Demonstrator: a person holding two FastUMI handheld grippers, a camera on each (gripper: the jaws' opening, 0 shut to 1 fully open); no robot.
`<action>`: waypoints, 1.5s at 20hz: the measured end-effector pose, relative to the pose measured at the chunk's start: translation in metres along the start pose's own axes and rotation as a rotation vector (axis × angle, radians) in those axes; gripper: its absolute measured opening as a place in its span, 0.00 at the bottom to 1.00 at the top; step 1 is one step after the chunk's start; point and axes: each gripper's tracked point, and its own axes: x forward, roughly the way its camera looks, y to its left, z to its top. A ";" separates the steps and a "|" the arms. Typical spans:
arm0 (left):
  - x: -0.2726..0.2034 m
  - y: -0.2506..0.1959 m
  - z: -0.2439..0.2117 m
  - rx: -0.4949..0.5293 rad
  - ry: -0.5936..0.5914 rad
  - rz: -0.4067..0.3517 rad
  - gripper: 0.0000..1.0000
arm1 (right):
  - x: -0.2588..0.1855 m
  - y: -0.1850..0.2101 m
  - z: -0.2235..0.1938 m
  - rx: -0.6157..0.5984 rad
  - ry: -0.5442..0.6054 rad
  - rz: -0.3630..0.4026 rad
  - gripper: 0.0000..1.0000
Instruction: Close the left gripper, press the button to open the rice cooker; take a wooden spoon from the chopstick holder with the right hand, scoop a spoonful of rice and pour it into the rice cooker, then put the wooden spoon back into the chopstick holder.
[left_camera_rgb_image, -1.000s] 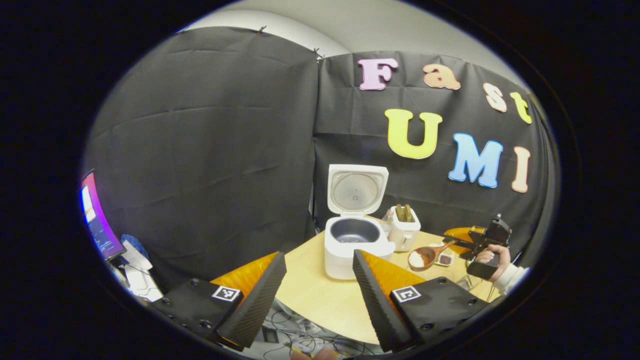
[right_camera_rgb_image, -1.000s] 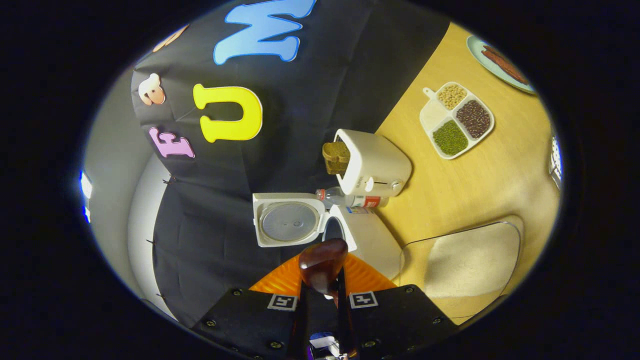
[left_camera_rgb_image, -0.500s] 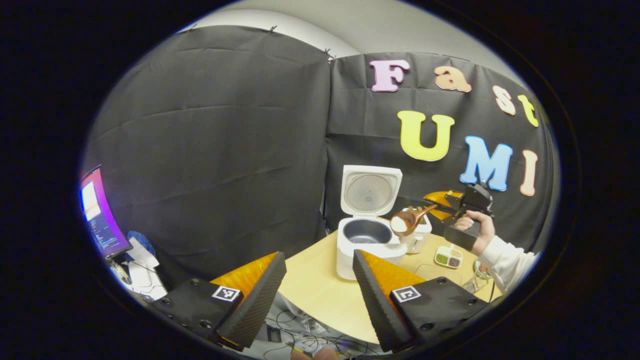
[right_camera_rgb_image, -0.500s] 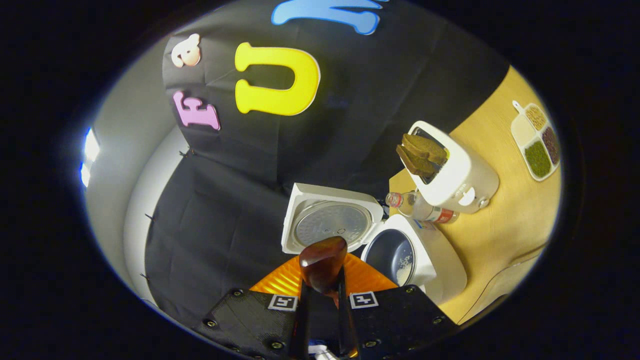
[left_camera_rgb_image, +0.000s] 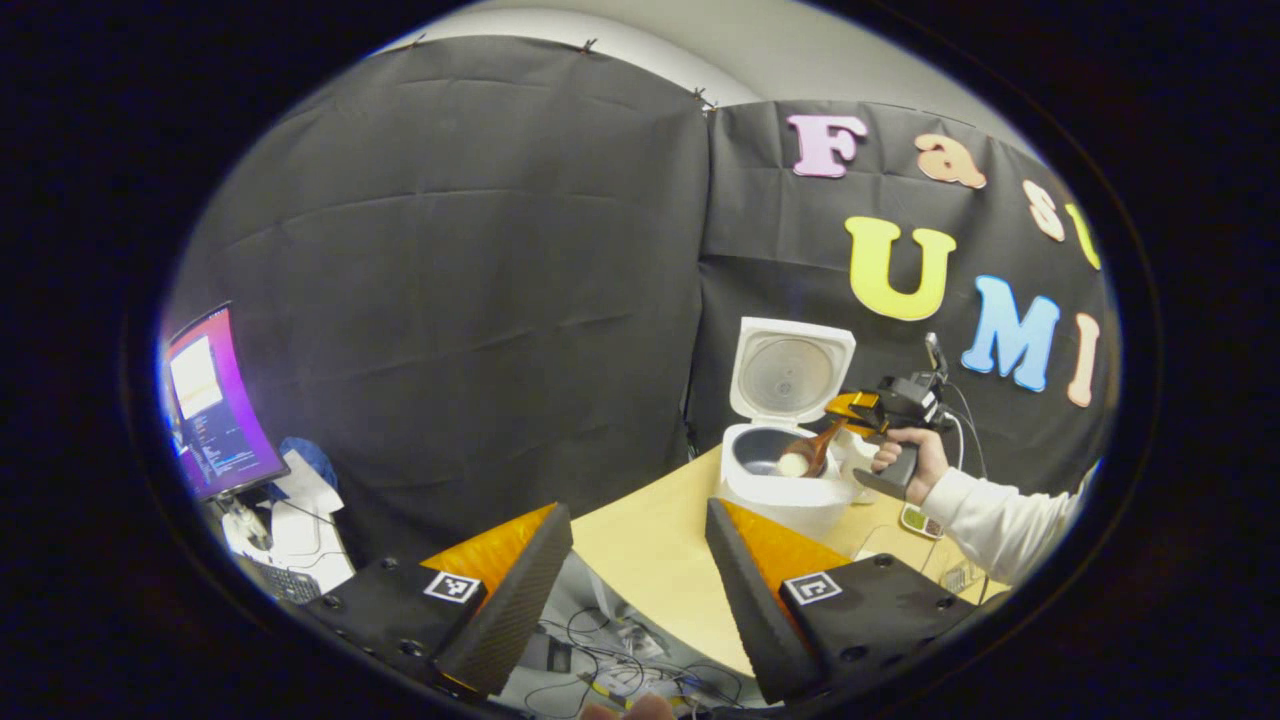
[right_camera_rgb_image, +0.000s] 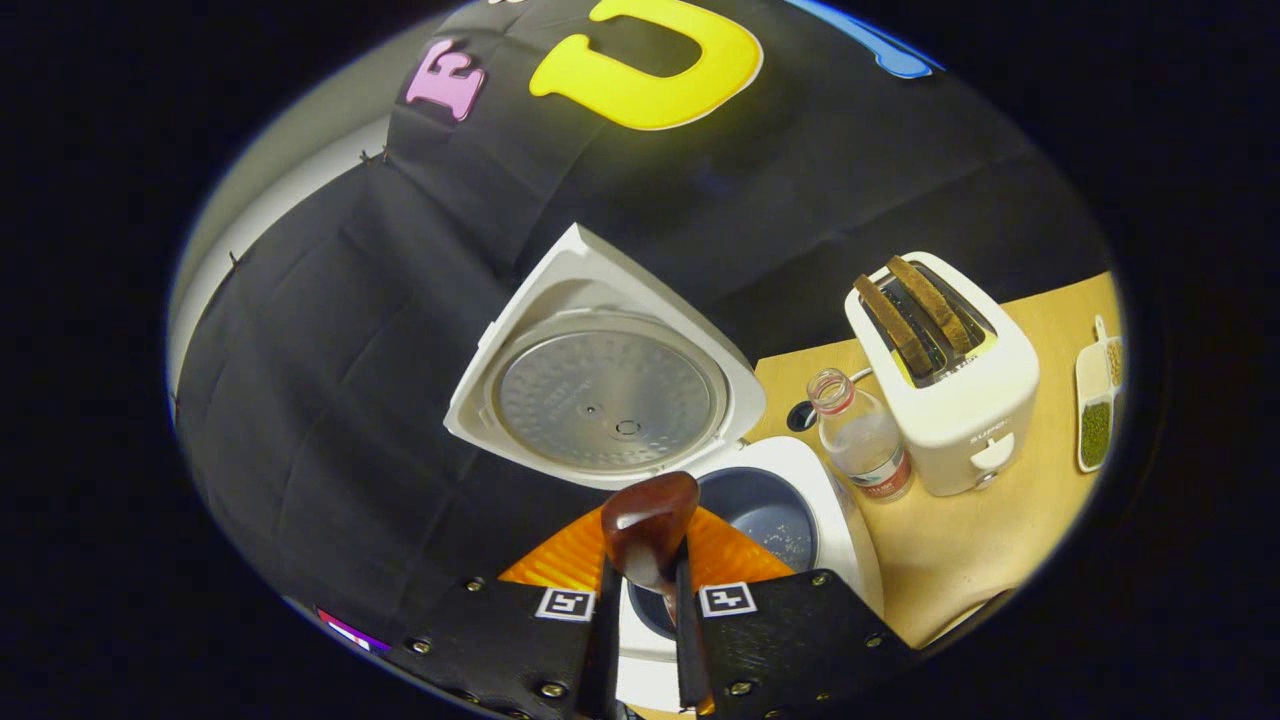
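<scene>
The white rice cooker (left_camera_rgb_image: 778, 495) stands on the wooden table with its lid (left_camera_rgb_image: 790, 368) up. A hand holds my right gripper (left_camera_rgb_image: 868, 408) just right of it, and the wooden spoon (left_camera_rgb_image: 806, 457) slants down into the pot with white rice in its bowl. In the right gripper view my right gripper (right_camera_rgb_image: 645, 585) is shut on the spoon's dark handle end (right_camera_rgb_image: 648, 512), above the grey inner pot (right_camera_rgb_image: 768, 512), where a few rice grains lie. My left gripper (left_camera_rgb_image: 636, 512) is open and holds nothing, well back from the table's near edge.
A white toaster (right_camera_rgb_image: 945, 385) with two slices of bread and a clear bottle (right_camera_rgb_image: 862, 437) stand right of the cooker. A divided tray of beans (right_camera_rgb_image: 1096, 412) lies farther right. A lit monitor (left_camera_rgb_image: 212, 400) is at the left, with cables (left_camera_rgb_image: 600, 668) under the table edge.
The right gripper has carried the loaded spoon left from the table up over the cooker and tipped it into the pot. The left gripper's view has swung leftward; its fingers stay open.
</scene>
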 end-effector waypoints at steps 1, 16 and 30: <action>0.002 0.002 -0.004 0.001 0.006 0.003 0.89 | 0.002 -0.001 -0.006 -0.029 0.013 -0.006 0.23; 0.012 0.001 -0.014 0.007 0.033 -0.009 0.89 | -0.018 0.002 -0.089 -0.857 0.058 -0.101 0.23; -0.008 -0.001 -0.014 -0.005 0.000 0.004 0.89 | -0.030 -0.011 -0.037 -0.190 0.060 -0.059 0.24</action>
